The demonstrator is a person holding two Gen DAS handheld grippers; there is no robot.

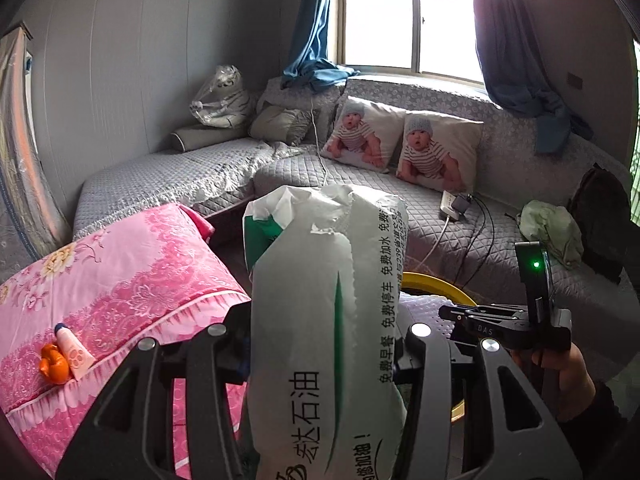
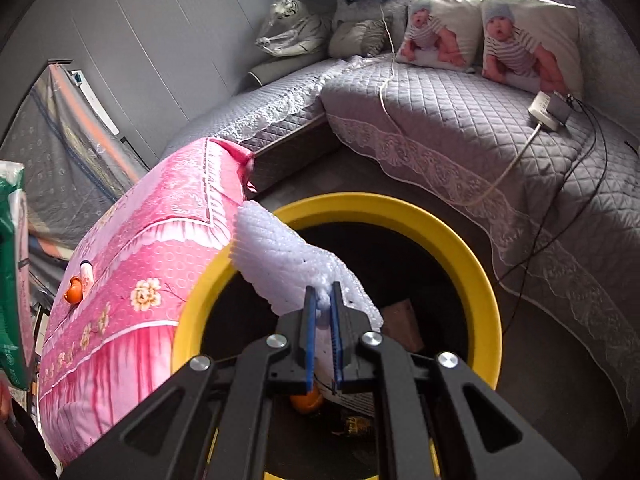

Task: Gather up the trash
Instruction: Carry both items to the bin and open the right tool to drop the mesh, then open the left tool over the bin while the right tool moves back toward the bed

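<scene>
While the yellow-rimmed bin (image 2: 472, 256) gapes below the pink-covered table (image 2: 152, 240), the left gripper (image 1: 324, 344), clamped on the white-and-green packet (image 1: 324, 300), should wait until the right gripper (image 2: 323, 320), pinching the white foam wrap (image 2: 288, 264), lets go squarely over the opening.

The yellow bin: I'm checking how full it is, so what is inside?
Inside the yellow bin: an orange object and brown packaging. The foam sheet and right gripper cover the rest.

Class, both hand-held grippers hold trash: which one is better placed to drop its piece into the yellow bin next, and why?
Right. The right hand-held gripper already holds the white foam wrap over the yellow bin. The left hand-held gripper, clamping the tissue pack, sits off to the side.
</scene>
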